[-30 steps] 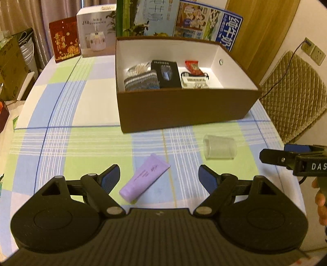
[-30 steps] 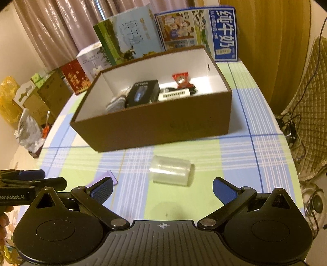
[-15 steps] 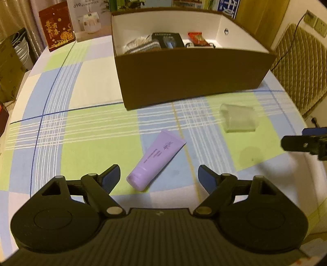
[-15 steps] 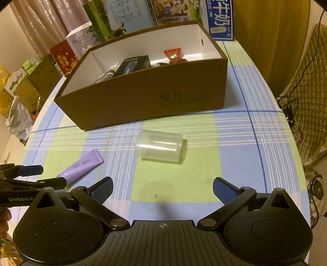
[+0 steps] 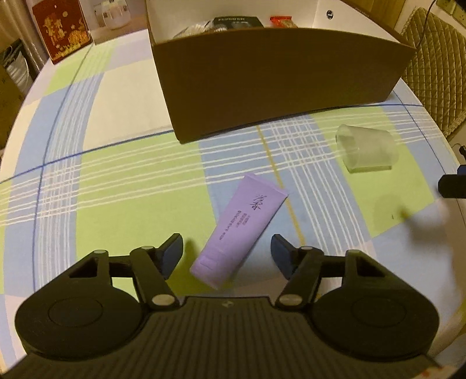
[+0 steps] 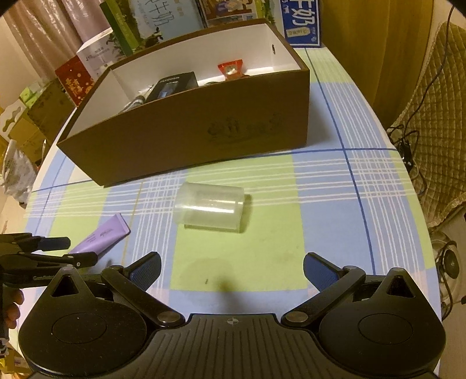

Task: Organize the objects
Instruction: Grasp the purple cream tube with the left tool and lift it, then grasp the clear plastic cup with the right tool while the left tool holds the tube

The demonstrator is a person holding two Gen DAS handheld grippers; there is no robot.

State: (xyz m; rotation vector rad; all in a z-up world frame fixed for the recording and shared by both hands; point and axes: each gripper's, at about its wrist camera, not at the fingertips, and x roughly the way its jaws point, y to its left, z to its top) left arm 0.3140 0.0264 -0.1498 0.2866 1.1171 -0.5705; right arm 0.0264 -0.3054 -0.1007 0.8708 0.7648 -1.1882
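A purple tube [image 5: 241, 230] lies flat on the checked tablecloth, its cap end between the open fingers of my left gripper [image 5: 226, 256]. The same purple tube [image 6: 100, 237] shows at the left of the right wrist view, beside the left gripper [image 6: 55, 250]. A clear plastic cup [image 6: 209, 207] lies on its side in front of my right gripper [image 6: 231, 269], which is open and holds nothing. The clear plastic cup [image 5: 365, 150] also appears at the right of the left wrist view. Behind both stands a brown box [image 6: 204, 137] holding a black packet [image 6: 171, 86] and a red packet [image 6: 231, 68].
Printed cartons [image 6: 157, 23] and a red box [image 5: 62, 36] stand along the table's far edge. A quilted chair [image 6: 437, 122] with cables sits off the right side. A hand [image 6: 11, 306] holds the left gripper. The round table edge [image 6: 431, 233] curves near the right.
Both grippers have moved forward and lower toward the table. The tube now sits between the left fingers, and the cup is closer to the right gripper. Both stay open.
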